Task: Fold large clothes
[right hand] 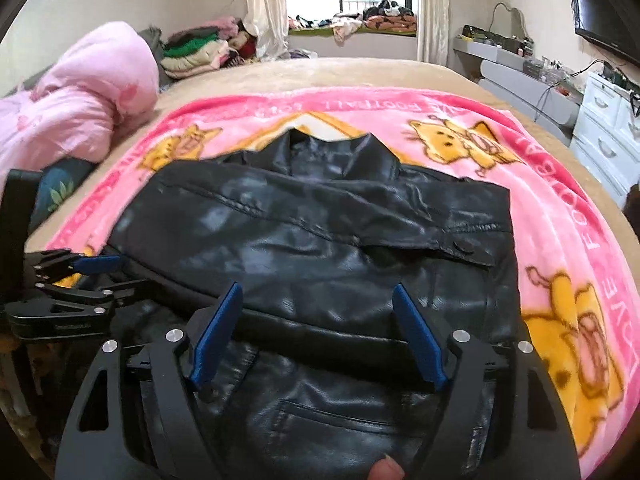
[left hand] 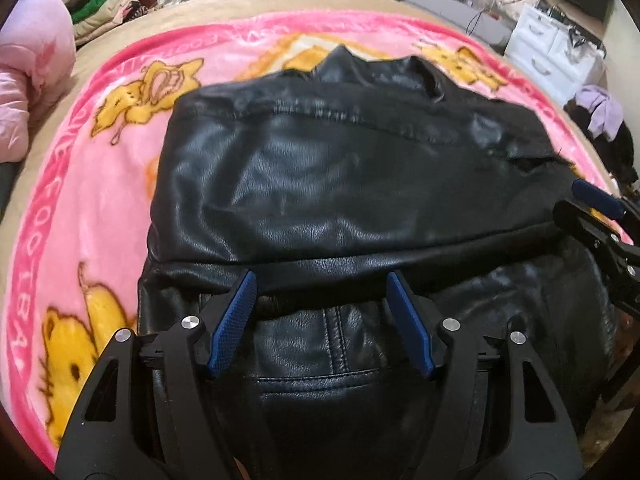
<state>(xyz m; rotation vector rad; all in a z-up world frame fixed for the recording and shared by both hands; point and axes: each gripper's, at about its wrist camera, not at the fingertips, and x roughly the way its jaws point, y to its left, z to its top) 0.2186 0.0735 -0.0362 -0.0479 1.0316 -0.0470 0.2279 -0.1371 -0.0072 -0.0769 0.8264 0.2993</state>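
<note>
A black leather jacket (left hand: 340, 168) lies on a pink cartoon blanket (left hand: 92, 184) on the bed, sleeves folded in, collar at the far end. It also shows in the right wrist view (right hand: 320, 232). My left gripper (left hand: 322, 280) is open, its blue pads either side of a folded edge near the hem. My right gripper (right hand: 318, 292) is open over the jacket's lower part, nothing between its pads. Each gripper shows at the side of the other's view: the right gripper (left hand: 600, 208), the left gripper (right hand: 96, 264).
A pink duvet (right hand: 76, 108) is bunched at the left of the bed. A pile of clothes (right hand: 200, 52) sits at the far left. A white drawer unit (right hand: 608, 136) and grey desk (right hand: 520, 76) stand to the right. The blanket (right hand: 560, 216) surrounds the jacket.
</note>
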